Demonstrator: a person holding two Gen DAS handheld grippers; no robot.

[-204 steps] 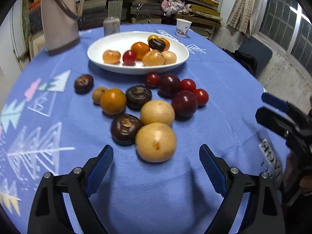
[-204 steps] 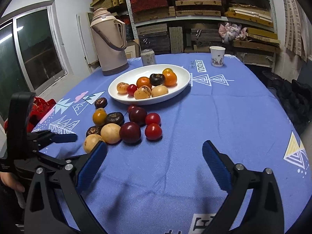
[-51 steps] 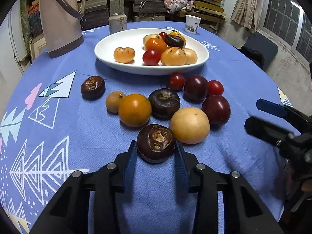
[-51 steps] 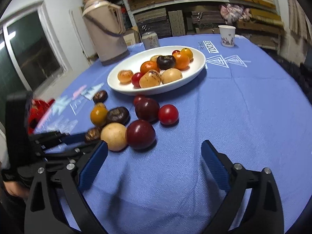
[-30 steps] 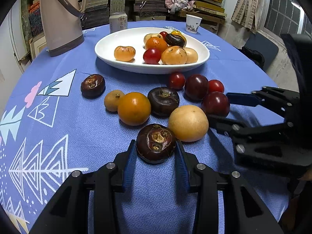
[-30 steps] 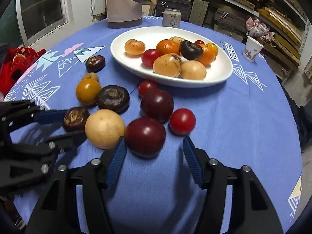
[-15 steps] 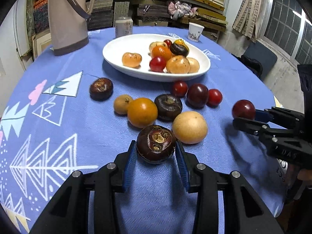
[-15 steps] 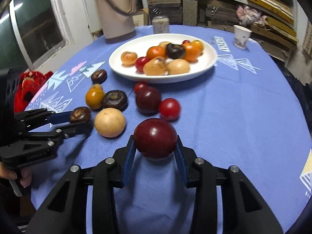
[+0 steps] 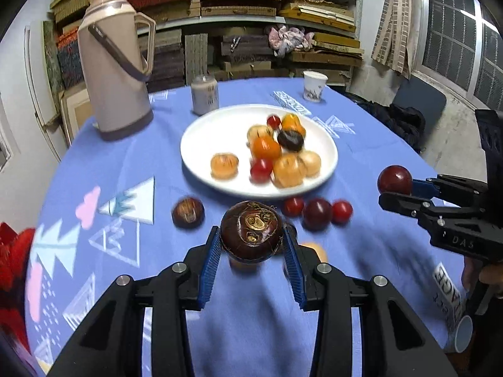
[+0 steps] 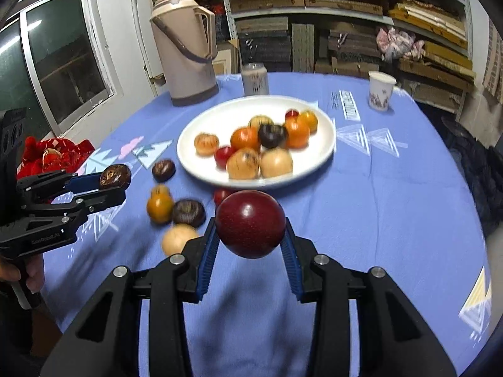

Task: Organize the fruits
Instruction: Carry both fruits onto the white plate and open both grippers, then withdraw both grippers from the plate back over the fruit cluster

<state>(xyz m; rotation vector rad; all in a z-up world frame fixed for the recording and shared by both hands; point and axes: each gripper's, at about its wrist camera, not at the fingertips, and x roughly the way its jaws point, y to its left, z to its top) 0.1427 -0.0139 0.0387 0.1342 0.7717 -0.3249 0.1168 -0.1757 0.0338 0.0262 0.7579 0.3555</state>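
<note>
Round table under a blue cloth (image 9: 119,163), bearing a white plate (image 9: 201,144), thermos (image 9: 116,72), can (image 9: 205,99), paper cup (image 9: 314,85) and loose fruit (image 9: 317,214).

Round table w/ blue tablecloth (image 9: 125,169), white triangle & pink cloud prints on it. Beige thermos jug (image 9: 114,75) upright at far left, 1 drinks can (image 9: 205,95) just right of it, paper cup (image 9: 313,85) at far right edge. Shelves (image 10: 345,15) behind, stacked w/ flat boxes. Red cloth bundle (image 10: 53,154) beside table, window (image 10: 59,59) above it.
</note>
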